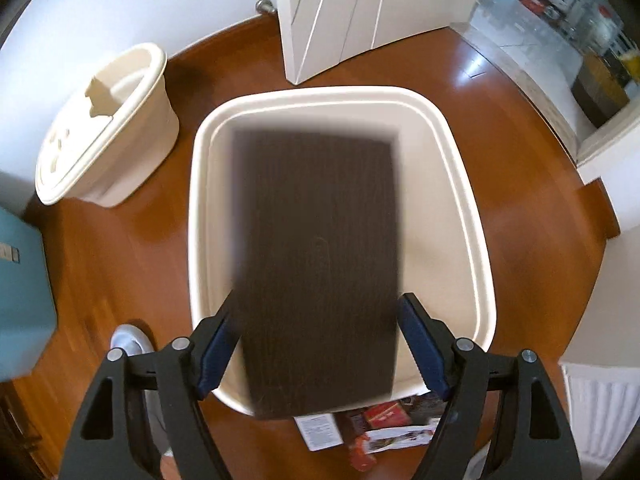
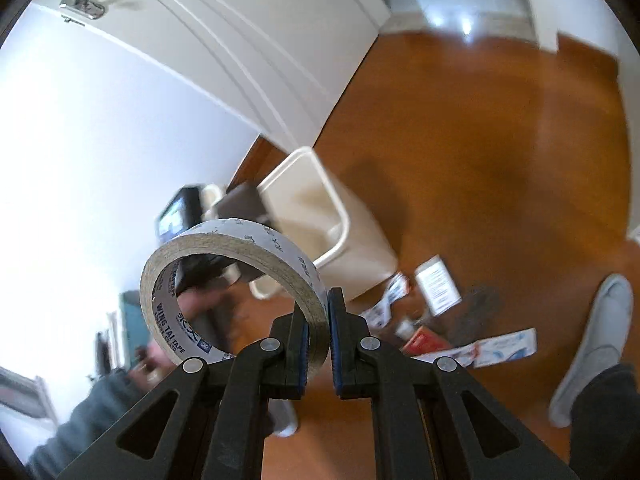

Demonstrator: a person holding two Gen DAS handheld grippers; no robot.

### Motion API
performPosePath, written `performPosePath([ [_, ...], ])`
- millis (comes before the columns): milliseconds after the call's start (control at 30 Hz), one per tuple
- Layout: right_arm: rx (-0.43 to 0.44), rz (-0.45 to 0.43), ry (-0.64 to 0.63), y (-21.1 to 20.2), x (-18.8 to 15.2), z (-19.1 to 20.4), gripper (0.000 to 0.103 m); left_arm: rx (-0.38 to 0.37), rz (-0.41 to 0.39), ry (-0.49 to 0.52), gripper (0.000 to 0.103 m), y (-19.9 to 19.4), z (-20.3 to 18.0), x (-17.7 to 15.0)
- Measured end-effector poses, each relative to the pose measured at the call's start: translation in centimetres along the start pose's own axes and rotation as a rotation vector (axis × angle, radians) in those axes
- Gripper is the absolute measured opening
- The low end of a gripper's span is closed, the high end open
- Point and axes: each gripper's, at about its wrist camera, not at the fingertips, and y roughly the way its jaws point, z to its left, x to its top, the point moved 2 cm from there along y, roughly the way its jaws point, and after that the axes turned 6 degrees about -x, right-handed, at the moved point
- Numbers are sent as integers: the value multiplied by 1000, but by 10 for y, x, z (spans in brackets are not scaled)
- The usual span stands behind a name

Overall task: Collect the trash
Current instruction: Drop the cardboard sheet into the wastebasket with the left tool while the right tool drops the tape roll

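We are holding the left gripper (image 1: 318,346) over the open cream bin (image 1: 464,184) at the centre of the left wrist view, jaws spread wide and closed on the two long edges of a dark brown flat box (image 1: 316,260); it is hanging lengthwise over the bin's mouth, likely so it can drop straight in. The bin's lid (image 1: 100,128) is lying apart on the wooden floor (image 1: 132,248) at upper left, which is leaving the mouth clear. In the right wrist view, the right gripper (image 2: 318,312) is pinching a tape roll (image 2: 228,284) through its wall, jaws almost together, one finger inside the ring, so the roll is standing up at lower centre. More trash, paper wrappers and cartons (image 2: 436,320), is lying on the floor beside the bin at centre right, still uncollected.
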Motion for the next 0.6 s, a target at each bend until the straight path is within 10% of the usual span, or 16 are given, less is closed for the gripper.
performPosePath([
  [600, -89, -13, 14, 18, 8, -23, 9, 110, -217, 162, 83, -152, 38, -67],
])
